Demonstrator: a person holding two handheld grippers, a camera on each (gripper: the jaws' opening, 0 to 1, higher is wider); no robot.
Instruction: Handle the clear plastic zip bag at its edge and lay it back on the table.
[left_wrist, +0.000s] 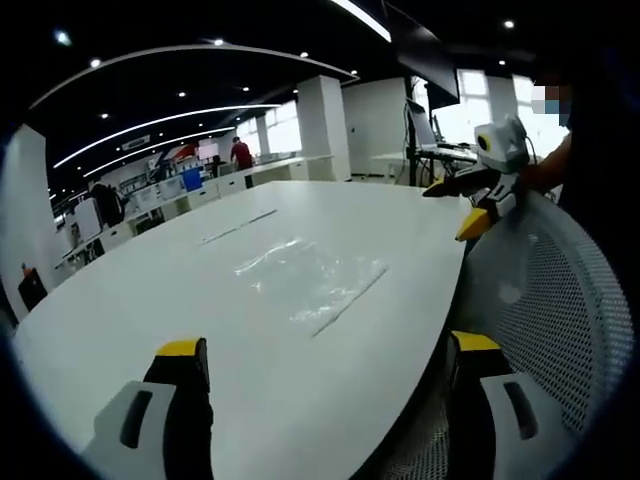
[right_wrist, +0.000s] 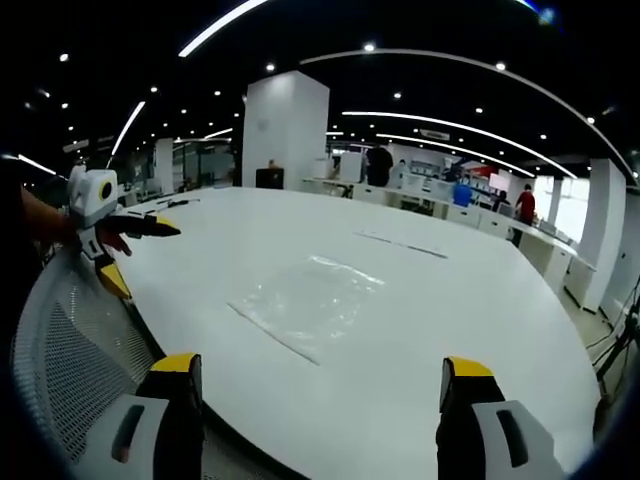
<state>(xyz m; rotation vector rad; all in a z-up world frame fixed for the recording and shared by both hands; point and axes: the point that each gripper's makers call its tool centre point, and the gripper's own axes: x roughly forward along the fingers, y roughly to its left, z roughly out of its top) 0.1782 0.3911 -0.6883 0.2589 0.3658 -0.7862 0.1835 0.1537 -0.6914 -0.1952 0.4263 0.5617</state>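
Your zip bag (left_wrist: 310, 282) lies flat on the white table (left_wrist: 150, 300), dead ahead of your left gripper (left_wrist: 330, 385) and a touch toward its right jaw, well apart from the tips. From your right gripper (right_wrist: 318, 390) the same bag (right_wrist: 305, 305) sits ahead and slightly toward the left jaw, again well clear. So the bag is between your two claws, out in front of both.

Watch the zip strip: its long edge (left_wrist: 348, 300) runs as a diagonal line along the side of the bag nearest you, and in the right gripper view that strip (right_wrist: 272, 333) faces the jaws most squarely. My call is that neither claw has a clear lead on distance, but the right one has the straighter line to that edge.

Both claws are spread wide and holding nothing, touching nothing. The left hovers over the table's near rim beside a mesh chair back (left_wrist: 560, 300); the right hangs just off the rim too. Come in low along the strip.
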